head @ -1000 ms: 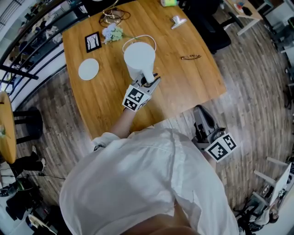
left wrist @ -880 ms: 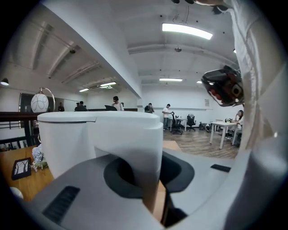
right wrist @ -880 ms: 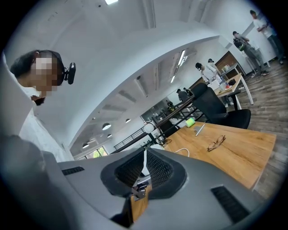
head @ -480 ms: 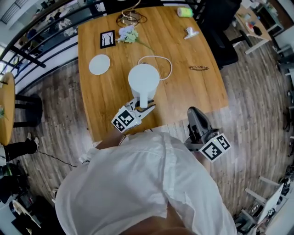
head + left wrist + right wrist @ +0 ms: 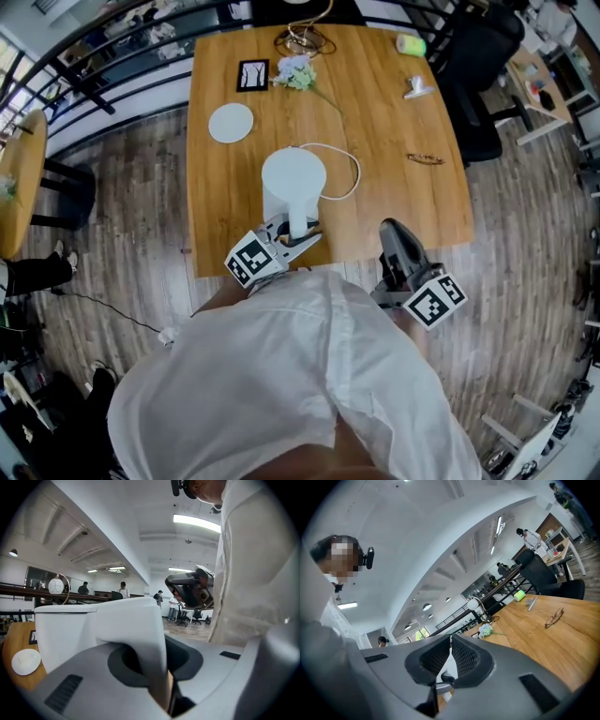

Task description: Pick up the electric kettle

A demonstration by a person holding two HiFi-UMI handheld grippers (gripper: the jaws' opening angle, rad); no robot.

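Observation:
The white electric kettle (image 5: 293, 180) is over the wooden table (image 5: 403, 202), near its front edge. Its handle points toward me. My left gripper (image 5: 298, 231) is shut on that handle; its jaws have just eased open slightly, with the handle still between them. In the left gripper view the kettle (image 5: 89, 630) fills the left side and its handle (image 5: 152, 653) runs down between the jaws of the left gripper (image 5: 161, 686). My right gripper (image 5: 393, 234) hangs off the table's front edge, right of the kettle, shut on nothing. In its own view the right gripper (image 5: 450, 653) shows its pads nearly touching.
A white cord (image 5: 345, 167) loops right of the kettle. Farther back lie a white disc (image 5: 231, 123), a framed picture (image 5: 253, 74), flowers (image 5: 296, 73), glasses (image 5: 427, 158) and a green roll (image 5: 410, 44). A black chair (image 5: 478, 84) stands at the right.
The kettle and my left gripper have come from mid-table toward the front edge and me. The cord now trails to the right. My right gripper shifted a little toward the table.

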